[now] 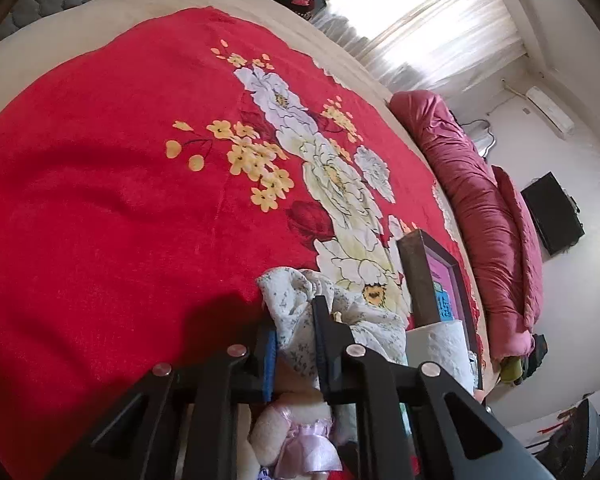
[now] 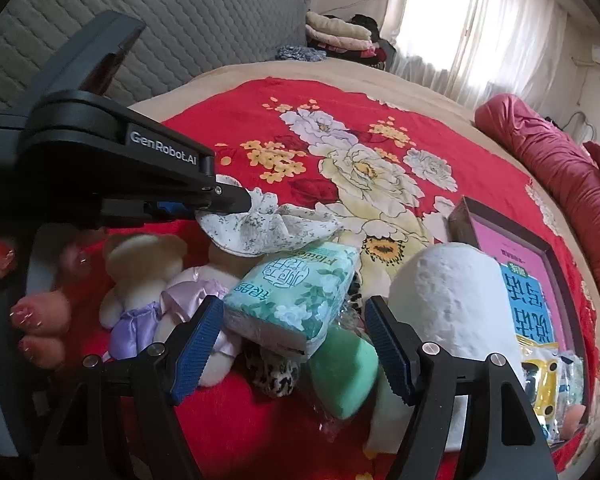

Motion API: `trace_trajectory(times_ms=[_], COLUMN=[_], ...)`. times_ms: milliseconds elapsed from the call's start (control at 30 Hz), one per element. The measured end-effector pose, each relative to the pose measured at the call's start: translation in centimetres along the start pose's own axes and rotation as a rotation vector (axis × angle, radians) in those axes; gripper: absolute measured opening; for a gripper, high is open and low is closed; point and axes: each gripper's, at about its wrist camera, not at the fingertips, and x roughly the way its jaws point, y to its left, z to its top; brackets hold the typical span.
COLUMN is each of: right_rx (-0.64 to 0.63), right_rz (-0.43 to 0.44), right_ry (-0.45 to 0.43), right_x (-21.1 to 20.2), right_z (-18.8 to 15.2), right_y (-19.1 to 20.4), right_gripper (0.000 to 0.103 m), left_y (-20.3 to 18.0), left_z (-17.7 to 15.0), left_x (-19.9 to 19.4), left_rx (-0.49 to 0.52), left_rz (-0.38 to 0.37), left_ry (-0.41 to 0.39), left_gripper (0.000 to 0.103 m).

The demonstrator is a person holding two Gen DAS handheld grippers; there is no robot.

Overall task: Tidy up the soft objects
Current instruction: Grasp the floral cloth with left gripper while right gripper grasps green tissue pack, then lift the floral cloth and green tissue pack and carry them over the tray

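My left gripper (image 1: 296, 336) is shut on a white floral cloth (image 1: 296, 312) and holds it above the pile; in the right wrist view the same gripper (image 2: 240, 202) pinches the cloth (image 2: 268, 228). Under it lie two plush bears in satin dresses (image 2: 140, 272), also in the left wrist view (image 1: 296, 432). My right gripper (image 2: 296, 344) is open, its jaws either side of a green-and-white tissue pack (image 2: 296, 296). A green sponge (image 2: 344, 372) and a leopard-print piece (image 2: 272, 372) lie below the pack.
A white paper roll (image 2: 456, 300) stands right of the tissue pack. A dark open box (image 2: 540, 280) with printed packets sits at the right. All rest on a red floral blanket (image 2: 260, 120). A rolled maroon quilt (image 2: 560, 168) lies at the bed's far right edge.
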Motion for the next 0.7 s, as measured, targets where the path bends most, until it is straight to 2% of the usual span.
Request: trace_trajectory(times_ms=[167, 233, 333, 700], right_rx=[-0.028, -0.025, -0.024, -0.003], right_rz=[-0.014, -0.003, 0.006, 0.008], right_ry=[-0.005, -0.012, -0.018, -0.086], right_x=[0.7, 1.0, 1.0, -2.9], right_z=[0.1, 0.2, 0.1, -0.2], right_y=[0.5, 0.3, 0.0, -1.4], right_gripper=[0.075, 0.063, 0.059, 0.057], left_y=[-0.3, -0.3, -0.3, -1.1], left_z=[-0.2, -0.1, -0.1, -0.5], left_x=[-0.2, -0.2, -0.2, -1.9], left_rx=[0.011, 0.010, 0.007, 0.026], left_rz=[-0.001, -0.003, -0.004, -0.020], left_ry=[-0.003, -0.004, -0.006, -0.044], left_gripper=[0.016, 0.016, 0.016, 0.016])
